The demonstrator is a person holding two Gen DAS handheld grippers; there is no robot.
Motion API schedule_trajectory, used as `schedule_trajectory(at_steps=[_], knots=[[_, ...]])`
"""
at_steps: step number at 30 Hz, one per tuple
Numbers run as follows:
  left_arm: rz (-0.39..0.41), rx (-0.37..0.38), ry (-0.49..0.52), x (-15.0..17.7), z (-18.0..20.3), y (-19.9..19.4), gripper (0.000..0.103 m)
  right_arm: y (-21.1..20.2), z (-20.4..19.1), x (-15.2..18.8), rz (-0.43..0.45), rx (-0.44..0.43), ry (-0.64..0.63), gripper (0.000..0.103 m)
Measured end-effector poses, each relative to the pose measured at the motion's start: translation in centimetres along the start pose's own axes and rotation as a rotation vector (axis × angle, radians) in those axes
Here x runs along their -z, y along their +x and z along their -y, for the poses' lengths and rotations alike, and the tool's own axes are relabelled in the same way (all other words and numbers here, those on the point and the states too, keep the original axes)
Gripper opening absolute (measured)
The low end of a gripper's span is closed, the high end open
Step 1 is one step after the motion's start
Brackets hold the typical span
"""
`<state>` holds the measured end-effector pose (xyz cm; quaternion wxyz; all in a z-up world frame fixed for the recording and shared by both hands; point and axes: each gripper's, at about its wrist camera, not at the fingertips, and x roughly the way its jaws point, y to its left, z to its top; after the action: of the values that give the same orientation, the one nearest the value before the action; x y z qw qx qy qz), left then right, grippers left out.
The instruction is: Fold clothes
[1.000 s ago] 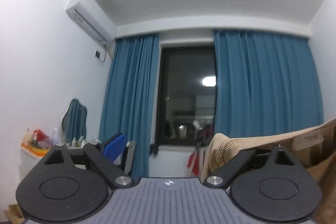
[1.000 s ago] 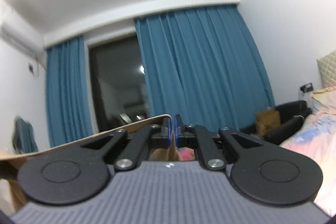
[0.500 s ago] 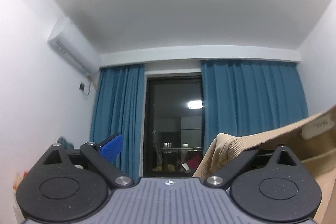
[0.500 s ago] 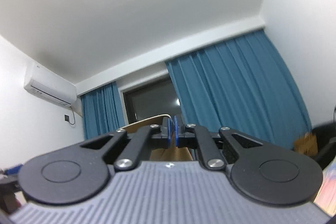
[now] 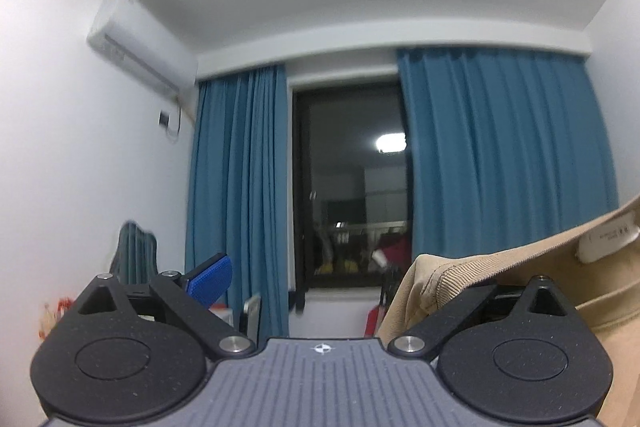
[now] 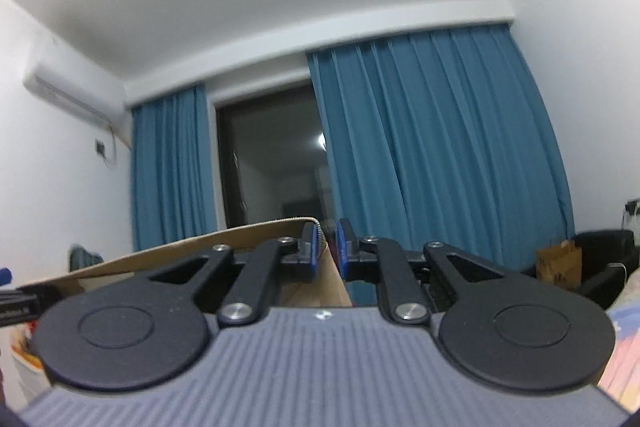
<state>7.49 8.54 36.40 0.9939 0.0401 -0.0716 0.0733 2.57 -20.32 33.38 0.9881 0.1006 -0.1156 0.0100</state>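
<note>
A tan garment [image 5: 500,279] with a ribbed collar and a white label is held up in the air between my two grippers. In the left wrist view my left gripper [image 5: 320,279] is open: its blue left pad [image 5: 211,278] is far left, and the cloth drapes over the hidden right finger. In the right wrist view my right gripper [image 6: 327,247] is shut on the tan garment's [image 6: 168,253] edge, which stretches away to the left. Both cameras point upward at the window wall.
Blue curtains [image 5: 500,167] flank a dark window [image 5: 352,187]. An air conditioner [image 5: 136,43] hangs on the left wall. A dark armchair [image 6: 604,263] with a paper bag and a bed edge [image 6: 624,331] show at the right.
Both grippers tilted up towards the ceiling half a second ago and have now tilted back down towards the window. The right grip on the garment is unchanged and the left stays open.
</note>
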Motion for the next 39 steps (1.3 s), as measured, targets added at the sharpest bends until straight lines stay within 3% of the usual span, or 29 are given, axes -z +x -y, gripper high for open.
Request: schedule_trajectory(at_steps=[5,8,13,18,22,25,27,28,29,32,34,39], knots=[[-0.092,-0.013,-0.027,8.3,0.6,9.7,0.100,8.5,1.0,8.3,-0.119,0.055,-0.032,0.013],[-0.178,-0.005,-0.017,16.0,2.0,15.9,0.100,14.1,2.2,15.0,-0.201,0.083,-0.045,0.013],[-0.341,0.007,0.020,29.4,4.5,25.5,0.100,21.5,4.3,28.9,-0.302,0.126,-0.091,0.013],[-0.536,0.058,0.070,41.8,6.5,31.6,0.100,27.5,6.3,40.7,-0.440,0.164,-0.137,0.013],[-0.679,0.097,0.122,48.6,7.9,34.1,0.099,30.1,8.4,46.2,-0.579,0.175,-0.129,0.014],[-0.763,0.160,0.206,50.4,9.2,35.3,0.098,31.4,9.2,48.2,-0.722,0.158,-0.107,0.015],[-0.808,0.152,0.308,50.7,10.2,35.2,0.100,31.6,9.3,48.9,-0.822,0.126,-0.095,0.038],[-0.837,0.165,0.352,50.6,10.6,34.9,0.100,31.8,9.4,49.3,-0.873,0.110,-0.089,0.063],[-0.866,0.177,0.396,50.6,11.1,34.7,0.100,31.6,9.0,49.2,-0.904,0.078,-0.085,0.080],[-0.938,0.203,0.523,49.7,12.1,33.5,0.103,29.7,7.2,47.0,-0.914,-0.003,-0.108,0.082],[-0.925,0.216,0.571,48.0,12.2,31.8,0.103,27.8,5.8,45.0,-0.885,-0.021,-0.137,0.082],[-0.843,0.199,0.481,43.9,10.8,27.4,0.103,20.4,4.1,40.1,-0.844,-0.064,-0.074,0.082]])
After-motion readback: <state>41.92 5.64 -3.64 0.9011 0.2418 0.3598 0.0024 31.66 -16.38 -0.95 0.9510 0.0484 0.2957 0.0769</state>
